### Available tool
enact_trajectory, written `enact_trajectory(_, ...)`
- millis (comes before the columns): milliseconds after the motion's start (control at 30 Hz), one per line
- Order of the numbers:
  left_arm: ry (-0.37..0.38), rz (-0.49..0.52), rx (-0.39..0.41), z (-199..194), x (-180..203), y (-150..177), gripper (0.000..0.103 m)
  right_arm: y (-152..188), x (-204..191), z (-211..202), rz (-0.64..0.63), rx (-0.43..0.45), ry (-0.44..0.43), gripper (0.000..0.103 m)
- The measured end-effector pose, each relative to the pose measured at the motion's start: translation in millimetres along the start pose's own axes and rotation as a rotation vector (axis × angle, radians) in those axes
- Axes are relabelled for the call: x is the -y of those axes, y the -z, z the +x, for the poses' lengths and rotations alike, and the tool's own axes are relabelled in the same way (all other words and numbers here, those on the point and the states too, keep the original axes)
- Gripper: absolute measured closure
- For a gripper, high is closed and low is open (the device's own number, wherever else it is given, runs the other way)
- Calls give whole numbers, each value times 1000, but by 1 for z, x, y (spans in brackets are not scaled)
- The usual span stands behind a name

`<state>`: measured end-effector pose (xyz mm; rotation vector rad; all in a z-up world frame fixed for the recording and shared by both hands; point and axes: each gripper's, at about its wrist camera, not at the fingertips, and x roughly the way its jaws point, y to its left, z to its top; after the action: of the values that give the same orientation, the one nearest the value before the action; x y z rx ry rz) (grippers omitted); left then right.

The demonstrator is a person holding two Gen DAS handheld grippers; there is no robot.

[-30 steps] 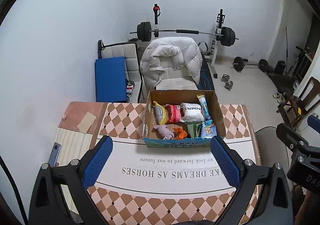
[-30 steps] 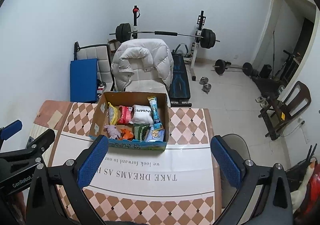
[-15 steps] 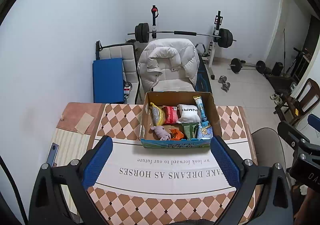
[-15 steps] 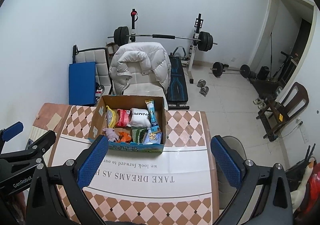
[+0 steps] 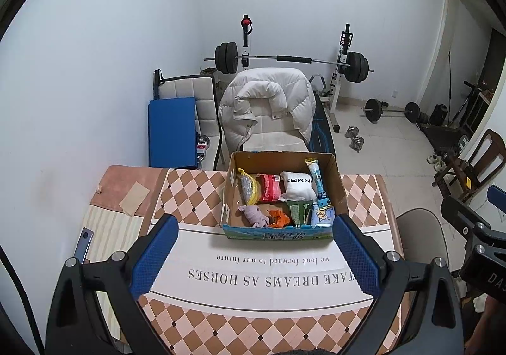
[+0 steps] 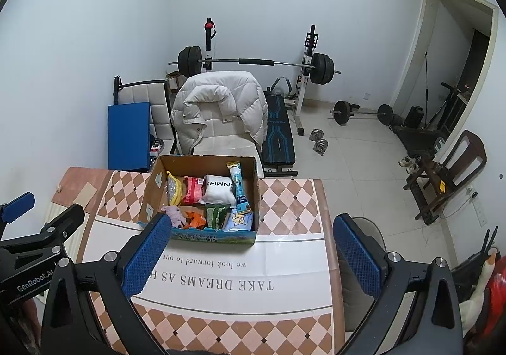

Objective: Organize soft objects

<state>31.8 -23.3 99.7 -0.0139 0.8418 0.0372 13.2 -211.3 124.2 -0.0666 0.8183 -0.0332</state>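
Observation:
An open cardboard box (image 5: 335, 171) (image 6: 148, 193) stands at the far side of the table. It holds a purple plush toy (image 5: 253, 214) (image 6: 175, 216), an orange soft item (image 5: 278, 218), a white pouch (image 5: 299, 186) (image 6: 218, 190), a red packet (image 5: 268, 187), a yellow mesh bag (image 5: 248, 189), a green packet (image 5: 299, 211) and a blue tube (image 5: 317, 181). My left gripper (image 5: 253, 263) and right gripper (image 6: 253, 263) are both open and empty, held above the near part of the table, short of the box.
The table (image 5: 196, 197) has a checkered cloth with a white printed band. A white jacket on a chair (image 5: 268, 108) sits behind the box. A blue mat (image 5: 172, 130), barbell rack (image 5: 291, 59), dumbbells and a wooden chair (image 5: 474, 162) stand around the room.
Both grippers have drawn back and risen a little, so the box and table look slightly farther away. Nothing in the box has moved.

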Motion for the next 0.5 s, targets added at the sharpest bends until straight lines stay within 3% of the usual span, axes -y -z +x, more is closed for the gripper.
enact_trajectory(500, -1, 5, 5, -5, 1, -3, 3, -10, 2, -4, 1, 9, -11, 0)
